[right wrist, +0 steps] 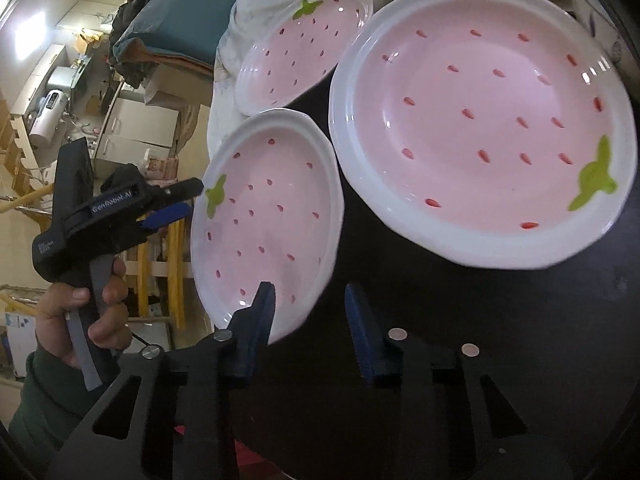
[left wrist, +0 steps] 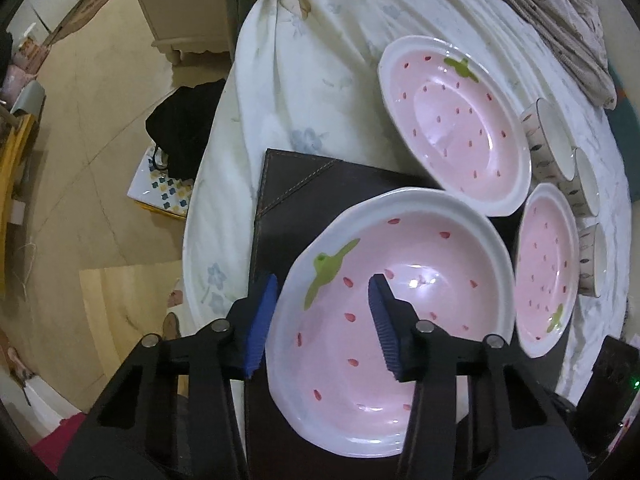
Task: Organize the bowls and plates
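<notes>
Three pink strawberry-pattern plates with white rims lie on a dark mat (left wrist: 292, 188). In the left wrist view the nearest plate (left wrist: 404, 256) sits between my left gripper's (left wrist: 322, 312) open blue fingers, which straddle its left rim without closing. A second plate (left wrist: 452, 120) lies behind and a third (left wrist: 544, 264) to the right. Small white patterned bowls (left wrist: 548, 140) stand at the right. In the right wrist view my right gripper (right wrist: 310, 320) is open, with its jaws straddling the near rim of the left plate (right wrist: 268, 216). The big plate (right wrist: 480, 120) is at the right.
The mat lies on a white floral cloth (left wrist: 304, 60) over a round table. The left hand-held gripper (right wrist: 120, 208) shows at the left of the right wrist view. Floor, a black bag (left wrist: 180, 124) and furniture lie beyond the table's left edge.
</notes>
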A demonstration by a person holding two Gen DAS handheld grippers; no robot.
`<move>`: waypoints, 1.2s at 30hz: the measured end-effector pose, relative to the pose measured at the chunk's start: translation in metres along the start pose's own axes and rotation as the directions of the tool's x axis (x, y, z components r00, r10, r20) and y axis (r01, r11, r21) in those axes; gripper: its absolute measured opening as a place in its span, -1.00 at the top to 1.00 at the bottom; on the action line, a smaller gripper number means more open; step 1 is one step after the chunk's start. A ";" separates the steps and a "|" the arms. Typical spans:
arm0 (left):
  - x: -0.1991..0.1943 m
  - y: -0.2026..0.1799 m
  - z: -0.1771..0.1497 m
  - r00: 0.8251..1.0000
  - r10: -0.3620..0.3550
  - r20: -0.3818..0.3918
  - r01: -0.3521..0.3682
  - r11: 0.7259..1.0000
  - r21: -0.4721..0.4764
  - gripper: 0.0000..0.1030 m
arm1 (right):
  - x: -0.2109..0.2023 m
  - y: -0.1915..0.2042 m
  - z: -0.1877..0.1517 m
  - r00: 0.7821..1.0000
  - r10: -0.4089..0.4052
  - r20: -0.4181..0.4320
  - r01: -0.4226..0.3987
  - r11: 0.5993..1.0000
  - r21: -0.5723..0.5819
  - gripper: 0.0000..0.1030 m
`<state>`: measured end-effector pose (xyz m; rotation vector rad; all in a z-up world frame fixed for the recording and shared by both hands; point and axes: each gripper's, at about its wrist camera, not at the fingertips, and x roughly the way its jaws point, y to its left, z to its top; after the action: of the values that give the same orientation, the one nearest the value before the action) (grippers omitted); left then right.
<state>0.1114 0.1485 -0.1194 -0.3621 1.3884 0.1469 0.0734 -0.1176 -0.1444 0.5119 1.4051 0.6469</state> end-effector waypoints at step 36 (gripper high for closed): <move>0.020 0.001 -0.023 0.997 0.036 -0.066 -0.034 0.999 0.036 0.52 | -0.003 0.033 0.008 0.991 -0.034 0.126 0.056 0.984 -0.172 0.65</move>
<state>0.0935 0.1397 -0.1420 -0.3163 1.4620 0.1406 0.0779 -0.0952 -0.1187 0.3730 1.2277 0.6839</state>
